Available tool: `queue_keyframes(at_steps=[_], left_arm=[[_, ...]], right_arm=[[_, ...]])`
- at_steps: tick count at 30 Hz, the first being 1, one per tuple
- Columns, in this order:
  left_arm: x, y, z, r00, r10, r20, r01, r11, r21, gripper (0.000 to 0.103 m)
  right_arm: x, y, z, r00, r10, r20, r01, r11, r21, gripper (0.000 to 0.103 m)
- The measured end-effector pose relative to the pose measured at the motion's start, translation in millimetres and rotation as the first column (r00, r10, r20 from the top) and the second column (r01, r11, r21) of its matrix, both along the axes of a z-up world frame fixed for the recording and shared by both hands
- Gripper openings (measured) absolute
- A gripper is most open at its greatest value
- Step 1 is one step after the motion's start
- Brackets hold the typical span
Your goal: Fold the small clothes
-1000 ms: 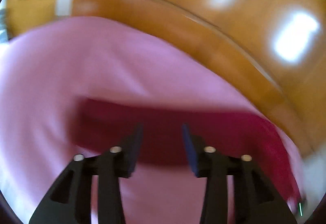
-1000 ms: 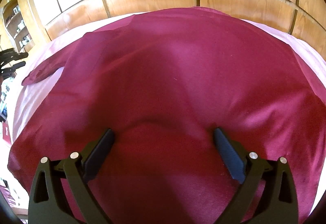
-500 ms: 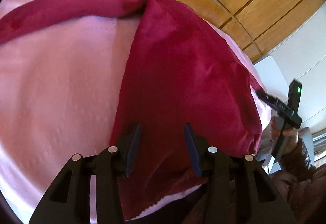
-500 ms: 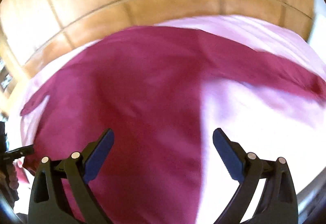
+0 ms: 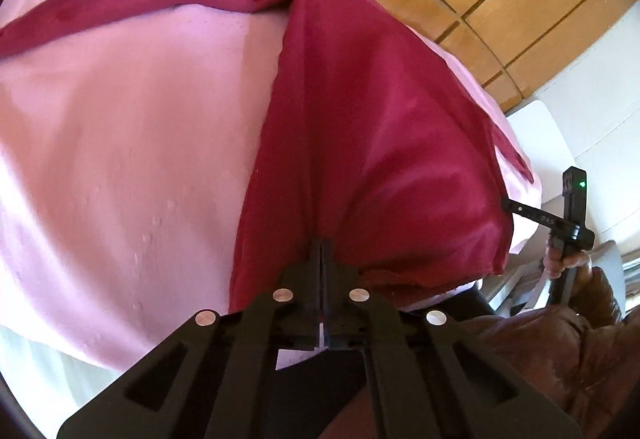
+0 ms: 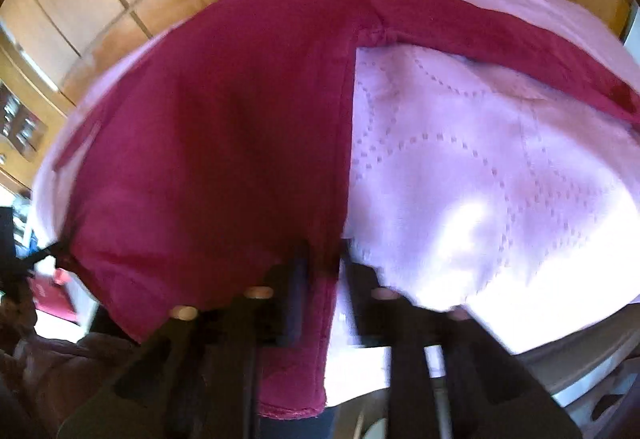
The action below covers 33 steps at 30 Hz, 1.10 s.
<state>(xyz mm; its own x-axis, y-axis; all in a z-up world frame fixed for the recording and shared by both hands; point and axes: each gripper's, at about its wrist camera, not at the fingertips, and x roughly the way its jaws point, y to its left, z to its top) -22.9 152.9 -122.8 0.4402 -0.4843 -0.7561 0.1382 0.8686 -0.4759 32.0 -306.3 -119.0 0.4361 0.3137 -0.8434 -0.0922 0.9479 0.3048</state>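
The maroon garment [image 5: 380,143] lies spread on the pink-covered surface [image 5: 120,143], its hem at the near edge. The left claw [image 5: 322,251] has pinched that hem; the right claw [image 6: 324,259] has just been closing, cloth between the jaws (contact blurred). Next, I reckon: lift together and fold toward the far edge.

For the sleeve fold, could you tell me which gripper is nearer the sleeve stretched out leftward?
Left. The left gripper is clamped on the garment hem below that sleeve; the right gripper, jaws just closing around its opposite edge, is farther.

Left hand-held gripper [image 5: 322,245] clamped; right hand-held gripper [image 6: 323,251] just narrowing.
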Motion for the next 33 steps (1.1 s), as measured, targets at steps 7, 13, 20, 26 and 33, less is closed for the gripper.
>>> queue_keyframes(at_steps=[7,13,20,26,33], left_arm=[[17.9,25.5,24.3,0.992,0.117,0.054,-0.118,0.993,0.013,0.0],[30.2,34.0,39.7,0.968,0.231,0.102,-0.235,0.971,0.035,0.038],[39.6,24.8,38.3,0.968,0.235,0.081,-0.239,0.97,0.041,0.038],[53.6,8.2,42.0,0.977,0.188,0.097,-0.193,0.98,0.044,0.038],[78.1,-21.4,54.2,0.984,0.097,0.151,-0.099,0.995,0.006,0.038]], right_arm=[[16.5,-121.0,-1.5,0.875,-0.483,0.005,0.473,0.859,0.197,0.064],[35.2,-229.1,-16.0,0.601,-0.796,-0.078,0.764,0.542,0.35,0.059],[78.2,-263.8,-14.3,0.512,-0.853,-0.098,0.833,0.466,0.297,0.032],[112.3,-242.8,29.1,0.603,-0.796,0.049,0.778,0.601,0.185,0.005],[179.5,-122.6,112.5,0.808,-0.518,0.28,0.467,0.853,0.234,0.005]])
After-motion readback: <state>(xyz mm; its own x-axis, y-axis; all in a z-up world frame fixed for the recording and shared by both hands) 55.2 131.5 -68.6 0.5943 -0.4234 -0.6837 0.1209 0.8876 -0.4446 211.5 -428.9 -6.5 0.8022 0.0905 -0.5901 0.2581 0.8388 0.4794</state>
